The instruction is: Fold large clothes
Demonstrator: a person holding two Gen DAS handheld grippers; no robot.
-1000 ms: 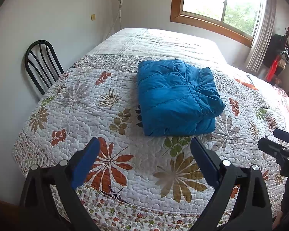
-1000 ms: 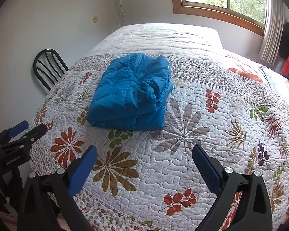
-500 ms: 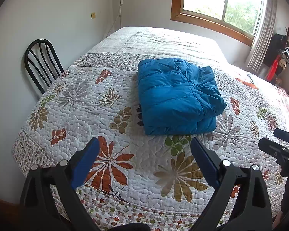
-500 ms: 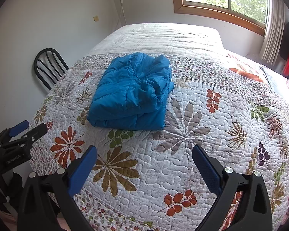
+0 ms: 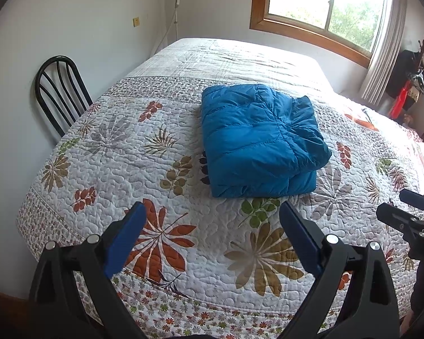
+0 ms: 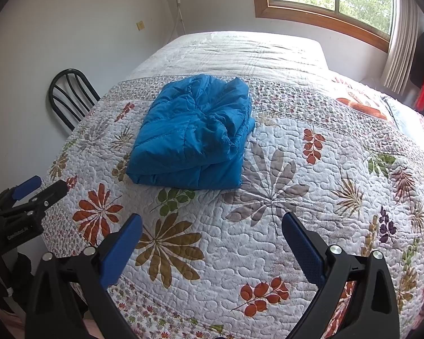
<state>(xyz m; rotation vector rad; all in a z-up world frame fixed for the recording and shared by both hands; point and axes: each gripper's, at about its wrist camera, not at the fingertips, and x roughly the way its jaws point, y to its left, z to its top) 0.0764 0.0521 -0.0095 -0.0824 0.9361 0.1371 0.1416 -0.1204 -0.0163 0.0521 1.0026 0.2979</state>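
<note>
Jaws wide, jacket folded ahead on bed

Left gripper (image 5: 212,234) low at near bed edge, jaws spread wide, nothing held. Right gripper (image 6: 212,240) same: jaws apart, empty, hovering over quilt (image 6: 296,212) near the foot of the bed. Each gripper visible at the frame edge of the other's view, side by side, well apart from the garment.

Blue puffer jacket (image 5: 260,141) lying mid-bed, beyond both jaws, not touched. Looks folded into a thick, roughly square bundle, layers stacked, fold edge facing the grippers, looser crumpled cloth on right side. Long axis hard to call; slightly deeper than wide, running away from the grippers.

From left view, jacket nearly straight ahead, a bit right of centre. From right view, ahead and off to left. Left gripper probably the nearer one, by a small margin.

Judgement: fold seems finished or nearly; any tidy-up would need a forward reach.

Farther: black chair (image 5: 59,93) against left wall, window (image 5: 325,8) behind the bed.
</note>
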